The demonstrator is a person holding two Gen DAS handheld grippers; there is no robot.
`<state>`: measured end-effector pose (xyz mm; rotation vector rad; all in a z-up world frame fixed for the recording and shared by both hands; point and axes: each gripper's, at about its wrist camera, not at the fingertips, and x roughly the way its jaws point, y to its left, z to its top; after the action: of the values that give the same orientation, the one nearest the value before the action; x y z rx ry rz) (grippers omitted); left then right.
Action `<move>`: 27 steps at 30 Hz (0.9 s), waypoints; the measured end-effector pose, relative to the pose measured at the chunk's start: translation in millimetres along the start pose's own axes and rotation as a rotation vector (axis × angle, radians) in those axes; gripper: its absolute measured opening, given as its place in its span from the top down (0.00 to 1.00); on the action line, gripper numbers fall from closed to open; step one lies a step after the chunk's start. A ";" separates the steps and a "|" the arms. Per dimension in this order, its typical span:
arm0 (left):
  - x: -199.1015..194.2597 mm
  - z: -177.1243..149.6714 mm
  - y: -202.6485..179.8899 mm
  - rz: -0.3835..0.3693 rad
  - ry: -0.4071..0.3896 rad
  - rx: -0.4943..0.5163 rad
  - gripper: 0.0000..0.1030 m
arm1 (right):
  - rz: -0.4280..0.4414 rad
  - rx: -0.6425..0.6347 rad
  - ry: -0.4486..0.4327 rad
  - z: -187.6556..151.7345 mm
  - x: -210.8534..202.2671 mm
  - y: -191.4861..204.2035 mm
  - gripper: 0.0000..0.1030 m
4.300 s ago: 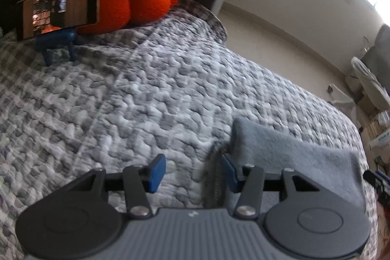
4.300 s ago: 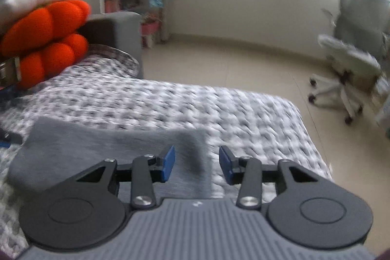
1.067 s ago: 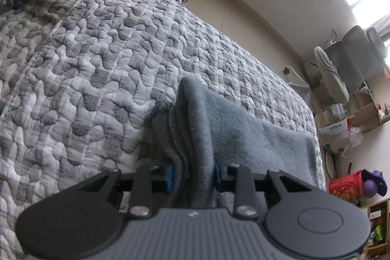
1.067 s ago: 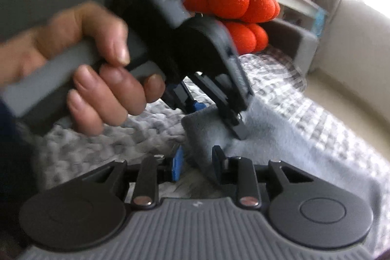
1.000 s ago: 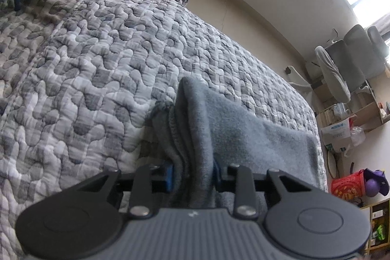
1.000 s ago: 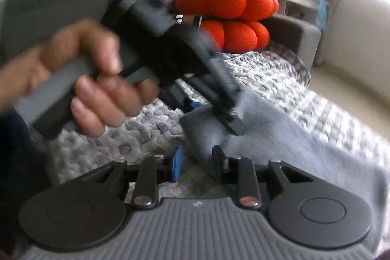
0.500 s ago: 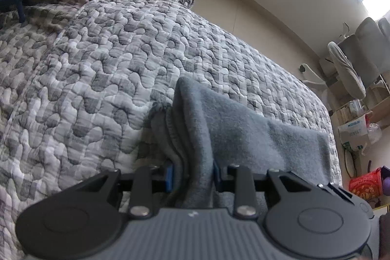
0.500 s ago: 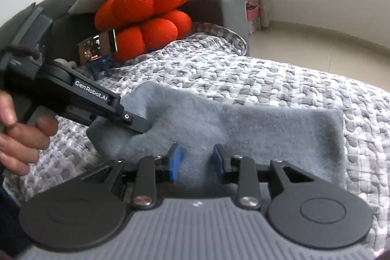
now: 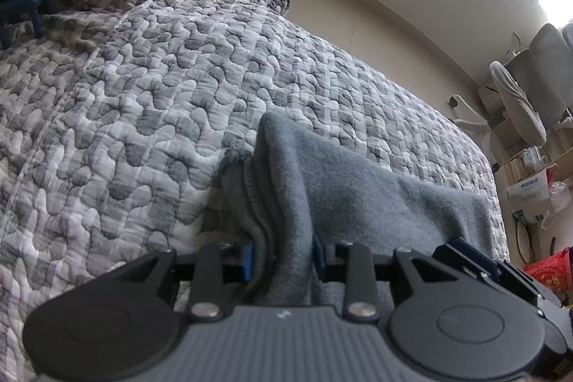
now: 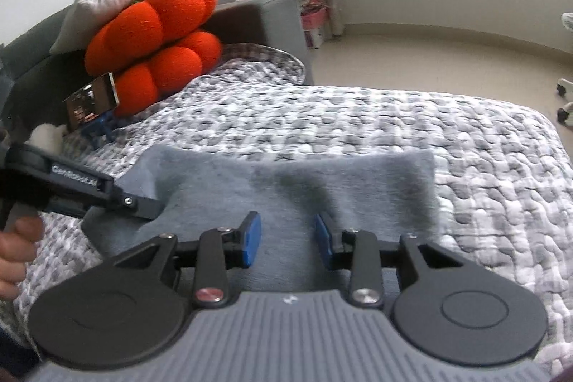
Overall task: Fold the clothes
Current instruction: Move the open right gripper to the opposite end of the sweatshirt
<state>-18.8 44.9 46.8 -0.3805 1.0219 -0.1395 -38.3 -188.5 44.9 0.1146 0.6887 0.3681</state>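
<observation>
A grey fleece garment [image 9: 358, 181] lies folded in a long strip on the quilted bed cover [image 9: 143, 95]. My left gripper [image 9: 283, 256] is shut on the bunched layers at the strip's near left end, with cloth filling the gap between the blue pads. In the right wrist view the same garment [image 10: 304, 181] stretches across the bed, and a hand [image 10: 14, 249] holds the left gripper [image 10: 143, 203] at its left corner. My right gripper [image 10: 287, 240] hovers over the middle of the near edge, open, its blue pads apart and nothing pinched.
An orange knotted cushion [image 10: 157, 34] and a phone on a blue stand [image 10: 91, 102] sit at the head of the bed, against a grey sofa arm. An office chair [image 9: 519, 95] and boxes stand on the floor beyond the bed's right edge.
The right gripper has swung away from the left hand's end and now faces across the garment near its middle, jaws slightly wider. The left gripper keeps its hold and has tilted up a little.
</observation>
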 end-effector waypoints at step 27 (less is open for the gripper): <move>-2.4 -0.9 5.0 -0.009 -0.004 0.006 0.63 | -0.085 0.083 0.059 3.1 -21.2 -24.5 0.66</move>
<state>-21.1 50.0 46.5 -0.3797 1.0159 -0.1504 -44.2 -219.1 54.6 0.1532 0.7645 0.2621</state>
